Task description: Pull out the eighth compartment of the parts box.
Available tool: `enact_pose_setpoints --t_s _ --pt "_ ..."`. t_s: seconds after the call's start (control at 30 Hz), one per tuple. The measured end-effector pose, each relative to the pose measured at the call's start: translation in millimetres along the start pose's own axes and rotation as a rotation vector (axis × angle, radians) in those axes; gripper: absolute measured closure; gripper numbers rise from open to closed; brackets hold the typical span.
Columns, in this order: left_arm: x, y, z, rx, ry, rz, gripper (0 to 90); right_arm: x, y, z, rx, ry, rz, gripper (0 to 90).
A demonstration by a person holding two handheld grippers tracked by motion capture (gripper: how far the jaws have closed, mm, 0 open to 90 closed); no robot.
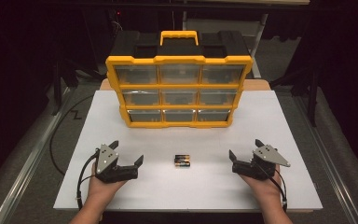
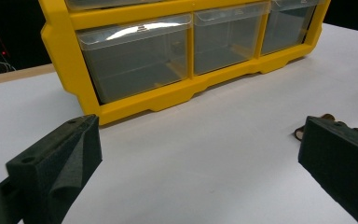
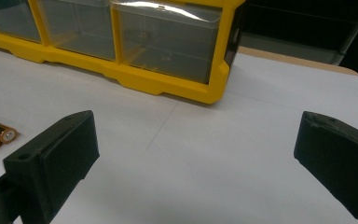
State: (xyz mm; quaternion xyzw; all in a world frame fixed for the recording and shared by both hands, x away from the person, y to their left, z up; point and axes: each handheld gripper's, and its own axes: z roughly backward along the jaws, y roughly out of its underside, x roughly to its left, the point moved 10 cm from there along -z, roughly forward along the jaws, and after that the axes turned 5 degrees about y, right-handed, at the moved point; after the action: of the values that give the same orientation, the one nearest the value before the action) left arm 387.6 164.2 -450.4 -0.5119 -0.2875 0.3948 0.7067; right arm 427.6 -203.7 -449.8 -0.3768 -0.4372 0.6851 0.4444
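Two black-gold batteries (image 1: 182,161) side by side, flat on table.

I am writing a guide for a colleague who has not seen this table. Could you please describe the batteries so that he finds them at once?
Start at the yellow drawer organizer standing at the back of the white table. Come toward the near edge, to the spot midway between the left gripper and the right gripper. The batteries lie there side by side: small black-and-gold cylinders, the only loose items on the white surface.

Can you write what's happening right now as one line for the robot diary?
left gripper: open, resting on table | right gripper: open, resting on table | batteries: lying between them, untouched | yellow drawer organizer: drawers closed
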Motion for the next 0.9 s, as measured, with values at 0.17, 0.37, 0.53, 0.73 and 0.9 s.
enact_pose_setpoints --t_s 0.17,0.37,0.53,0.73,0.9 --pt "-0.2 -1.5 1.1 -0.010 -0.004 -0.002 0.3 2.3 -4.6 -6.7 -0.004 -0.002 0.005 0.9" --pt "-0.8 -0.9 0.8 -0.006 0.005 0.010 0.3 1.3 -7.5 -13.9 -0.005 0.000 0.008 0.9" --pt "-1.7 -0.5 0.4 -0.004 0.013 0.018 0.3 4.8 -11.9 -22.8 -0.007 -0.009 -0.002 1.0" --pt "-2.5 -0.7 0.7 -0.008 0.019 0.017 0.3 6.4 -16.3 -36.6 -0.007 0.003 0.010 0.9" --pt "-2.7 -0.3 0.8 -0.010 0.028 0.027 0.8 5.9 -19.7 -46.2 -0.008 0.007 0.008 1.0"
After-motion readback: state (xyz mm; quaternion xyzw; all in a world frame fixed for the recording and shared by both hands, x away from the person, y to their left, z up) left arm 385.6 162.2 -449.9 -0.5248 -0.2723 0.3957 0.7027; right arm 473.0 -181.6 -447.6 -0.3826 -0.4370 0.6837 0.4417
